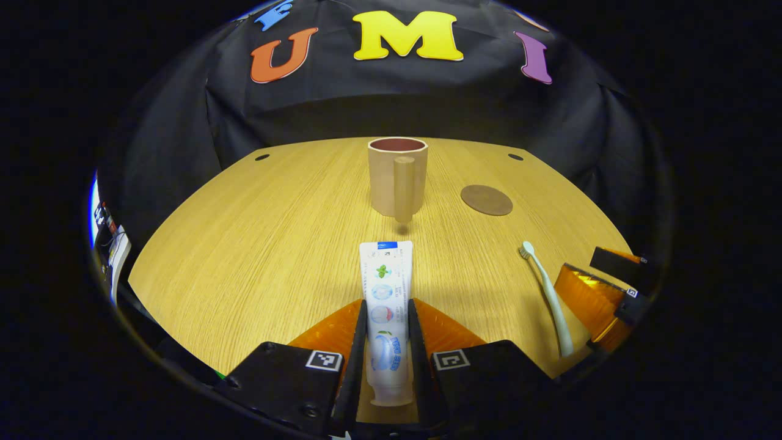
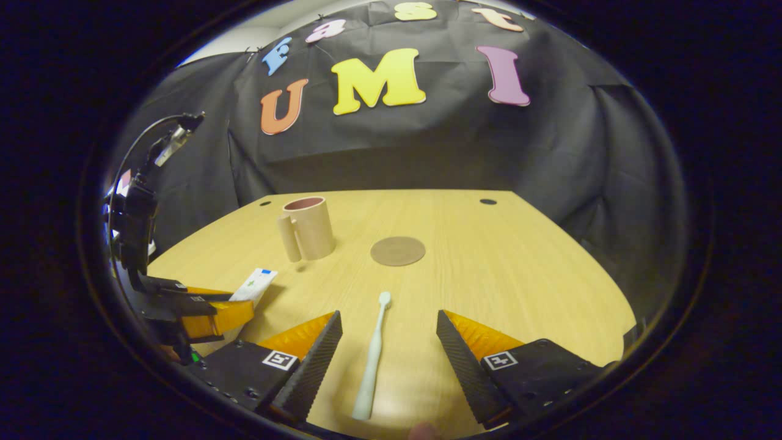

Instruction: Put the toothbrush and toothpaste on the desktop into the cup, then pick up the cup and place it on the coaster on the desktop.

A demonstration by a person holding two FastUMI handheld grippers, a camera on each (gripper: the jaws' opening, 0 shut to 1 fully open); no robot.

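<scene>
A white toothpaste tube points lengthwise toward the cup, and my left gripper is shut on it, both fingers pressing its sides. The tan cup stands upright at the far middle of the table with its handle facing me. To its right lies the round brown coaster. In the right gripper view, the pale toothbrush lies flat on the wood between the fingers of my right gripper, which is open and not touching it. The cup and coaster sit beyond it. The left gripper with the tube shows at left.
The wooden table has two small dark holes near its far corners. Black cloth hangs right behind it. A stand with a curved arm and cables rises off the table's left side. The toothbrush lies beside the right gripper.
</scene>
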